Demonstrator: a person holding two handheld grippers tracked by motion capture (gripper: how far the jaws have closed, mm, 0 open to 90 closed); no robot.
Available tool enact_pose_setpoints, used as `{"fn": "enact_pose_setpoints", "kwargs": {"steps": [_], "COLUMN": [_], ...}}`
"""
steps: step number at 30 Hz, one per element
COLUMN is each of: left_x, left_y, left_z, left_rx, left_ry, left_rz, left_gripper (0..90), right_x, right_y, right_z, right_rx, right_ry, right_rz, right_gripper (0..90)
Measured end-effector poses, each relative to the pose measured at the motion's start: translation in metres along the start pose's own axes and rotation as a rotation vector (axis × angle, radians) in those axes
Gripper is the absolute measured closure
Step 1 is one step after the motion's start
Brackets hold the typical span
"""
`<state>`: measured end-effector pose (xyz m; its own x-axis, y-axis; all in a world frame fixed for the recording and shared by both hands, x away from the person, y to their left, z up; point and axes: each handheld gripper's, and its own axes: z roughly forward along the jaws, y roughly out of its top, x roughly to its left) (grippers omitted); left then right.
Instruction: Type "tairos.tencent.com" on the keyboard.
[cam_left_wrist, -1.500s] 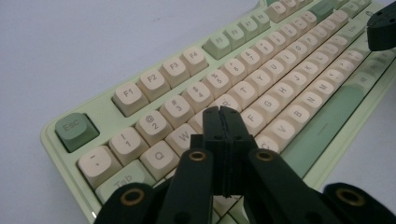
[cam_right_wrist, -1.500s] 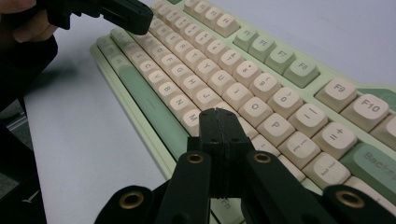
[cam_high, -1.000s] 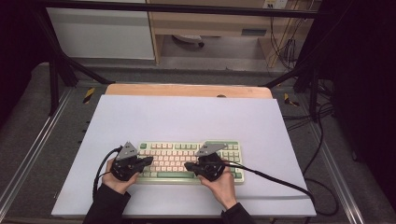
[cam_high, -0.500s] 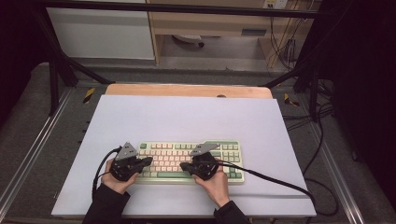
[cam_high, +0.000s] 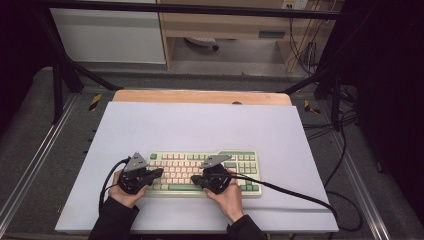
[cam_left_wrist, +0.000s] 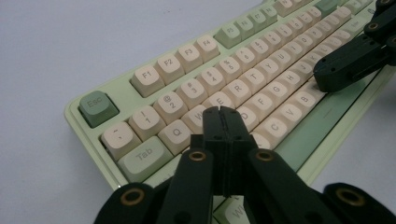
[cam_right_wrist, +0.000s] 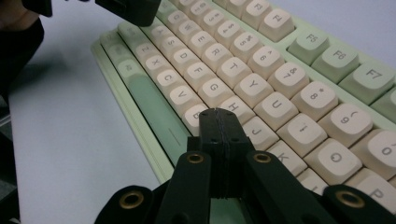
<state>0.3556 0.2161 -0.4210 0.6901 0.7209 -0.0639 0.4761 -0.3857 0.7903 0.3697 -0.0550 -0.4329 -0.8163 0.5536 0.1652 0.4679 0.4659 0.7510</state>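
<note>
Since a second ago my right gripper (cam_high: 196, 178) has slid a little left along the keyboard (cam_high: 250, 172), which lies near the mat's (cam_high: 200, 125) front edge, left of centre, while my left gripper (cam_high: 159, 172) has stayed over the keys by the W. Both pairs of jaws are pressed together with nothing between them, so each closed tip serves as one blunt finger, the left at W (cam_left_wrist: 198, 117) and the right around B and N. Typing looks to be the step in hand; next I would need a short, straight dip onto one key without clipping its neighbours.
</note>
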Motion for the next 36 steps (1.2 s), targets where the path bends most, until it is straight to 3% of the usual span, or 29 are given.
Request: {"fn": "enact_pose_setpoints", "kwargs": {"steps": [7,15,27,36], "left_x": [0.0,-0.002,-0.005,-0.011], "left_y": [0.0,0.001,0.002,0.007], "left_z": [0.0,0.0,0.001,0.004], "left_rx": [0.0,0.0,-0.002,-0.001], "left_ry": [-0.002,-0.004,-0.008,-0.012], "left_rz": [0.003,0.007,0.011,0.024], "left_gripper": [90.0,90.0,90.0,90.0], "right_x": [0.0,-0.002,-0.019,-0.027], "right_y": [0.0,0.003,-0.008,-0.018], "right_z": [-0.002,-0.019,-0.046,-0.057], "right_rx": [-0.007,-0.019,-0.041,-0.054], "right_ry": [-0.004,-0.025,-0.054,-0.058], "right_rz": [-0.003,-0.02,0.02,0.037], "right_gripper": [90.0,90.0,90.0,90.0]}}
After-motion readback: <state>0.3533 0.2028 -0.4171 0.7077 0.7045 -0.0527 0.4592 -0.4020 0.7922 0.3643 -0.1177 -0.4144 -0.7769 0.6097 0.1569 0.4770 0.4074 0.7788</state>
